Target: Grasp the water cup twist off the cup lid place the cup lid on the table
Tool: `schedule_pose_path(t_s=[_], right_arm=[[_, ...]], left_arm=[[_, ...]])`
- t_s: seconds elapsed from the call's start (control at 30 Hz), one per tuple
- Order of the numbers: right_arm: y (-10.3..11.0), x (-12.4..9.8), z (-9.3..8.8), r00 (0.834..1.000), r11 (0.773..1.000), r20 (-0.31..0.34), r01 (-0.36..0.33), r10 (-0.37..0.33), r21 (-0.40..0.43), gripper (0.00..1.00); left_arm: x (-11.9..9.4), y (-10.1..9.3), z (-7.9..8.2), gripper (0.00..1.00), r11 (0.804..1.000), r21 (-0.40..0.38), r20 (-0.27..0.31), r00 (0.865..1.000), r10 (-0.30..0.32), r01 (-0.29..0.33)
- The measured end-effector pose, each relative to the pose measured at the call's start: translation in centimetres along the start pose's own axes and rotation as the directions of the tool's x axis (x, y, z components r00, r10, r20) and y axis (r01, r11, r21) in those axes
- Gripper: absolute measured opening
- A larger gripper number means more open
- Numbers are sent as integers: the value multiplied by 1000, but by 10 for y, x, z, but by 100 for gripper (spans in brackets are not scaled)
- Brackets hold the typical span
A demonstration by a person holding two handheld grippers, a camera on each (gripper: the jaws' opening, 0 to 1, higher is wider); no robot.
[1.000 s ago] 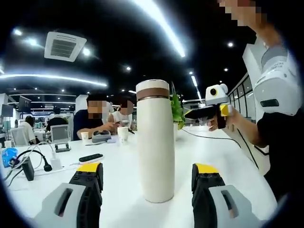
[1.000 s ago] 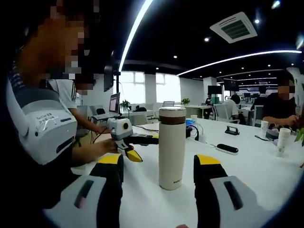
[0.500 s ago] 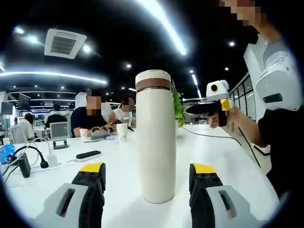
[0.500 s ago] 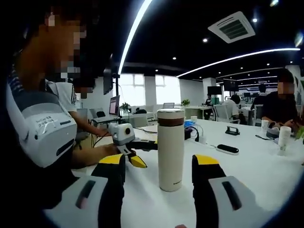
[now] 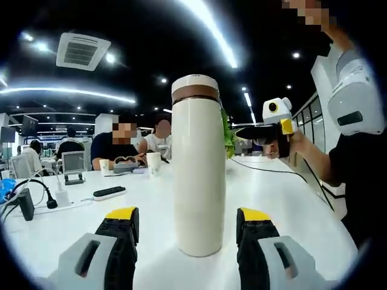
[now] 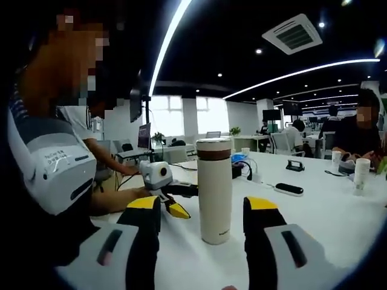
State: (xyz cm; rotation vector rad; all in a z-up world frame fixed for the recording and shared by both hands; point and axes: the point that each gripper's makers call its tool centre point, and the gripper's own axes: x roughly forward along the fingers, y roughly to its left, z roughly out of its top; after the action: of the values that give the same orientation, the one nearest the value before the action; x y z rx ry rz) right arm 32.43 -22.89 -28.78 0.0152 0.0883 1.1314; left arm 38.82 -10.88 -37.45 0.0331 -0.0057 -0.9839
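Upright water cup (image 5: 199,175) between left gripper (image 5: 188,222) fingers

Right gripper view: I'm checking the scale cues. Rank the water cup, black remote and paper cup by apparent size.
1. water cup, largest, but also nearest the camera
2. paper cup
3. black remote
The last two look similar, so their order is unsure.

We look low across the worktop (image 5: 284,199) from opposite sides. Both our views face the upright water cup (image 5: 199,169) (image 6: 215,190), very near in the left gripper view, slightly farther in the right. Each view catches the other hand-held gripper beyond it.
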Motion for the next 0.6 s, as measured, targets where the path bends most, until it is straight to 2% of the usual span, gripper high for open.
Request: schedule_pose_path(t_s=[0.6], right_arm=[[1,7,-2,1000,999,21,-14,14,33,55]], left_arm=[[19,-15,-11,65,998,13,-25,998,-53,54]])
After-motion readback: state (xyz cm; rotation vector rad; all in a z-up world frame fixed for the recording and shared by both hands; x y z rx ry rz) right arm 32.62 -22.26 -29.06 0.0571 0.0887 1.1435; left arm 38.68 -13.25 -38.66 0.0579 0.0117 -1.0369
